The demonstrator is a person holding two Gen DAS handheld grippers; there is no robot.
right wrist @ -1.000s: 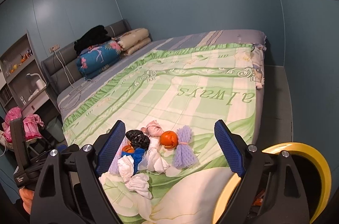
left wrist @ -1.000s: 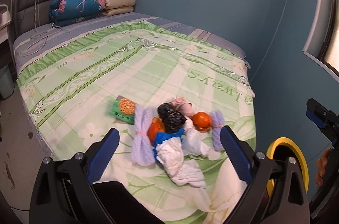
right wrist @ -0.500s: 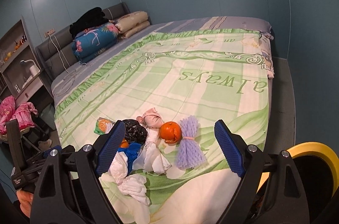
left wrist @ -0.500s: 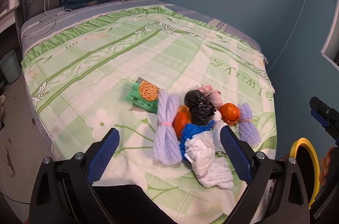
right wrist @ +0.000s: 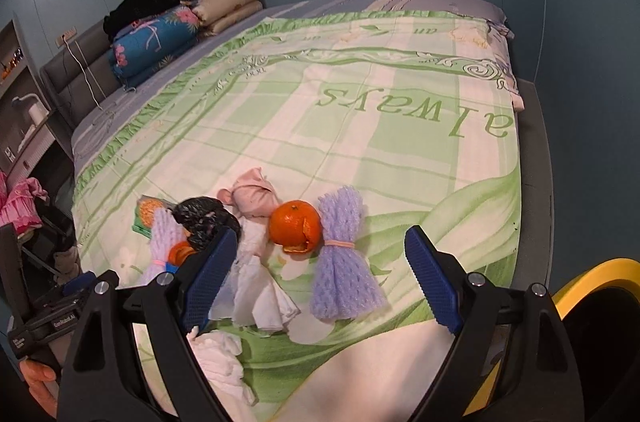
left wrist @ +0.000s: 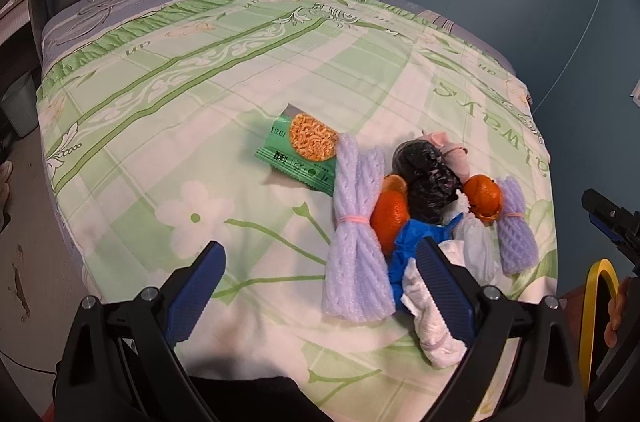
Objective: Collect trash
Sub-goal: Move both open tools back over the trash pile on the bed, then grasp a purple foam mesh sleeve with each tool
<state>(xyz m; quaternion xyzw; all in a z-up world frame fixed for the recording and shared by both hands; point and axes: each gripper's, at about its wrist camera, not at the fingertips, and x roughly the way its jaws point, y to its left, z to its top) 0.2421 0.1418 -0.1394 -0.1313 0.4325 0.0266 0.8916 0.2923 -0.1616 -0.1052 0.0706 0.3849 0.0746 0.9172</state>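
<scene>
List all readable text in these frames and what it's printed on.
"always": bedspread, large green letters, upside down in both views.
"an": bedspread border, small, repeated along the edge.
Green snack packet: print along its edges, too small to read reliably.
White label on the left gripper body, seen in the right wrist view: blurred, unreadable.

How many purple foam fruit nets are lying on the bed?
2: one purple foam net beside the green snack packet, another right of the orange peel. More may hide beneath the pile.

Green-and-white bedspread [left wrist: 208, 94] bearing snack packet [left wrist: 298, 152], foam nets [left wrist: 356, 242], orange peels [right wrist: 295, 228], tissues [right wrist: 260, 296].
</scene>
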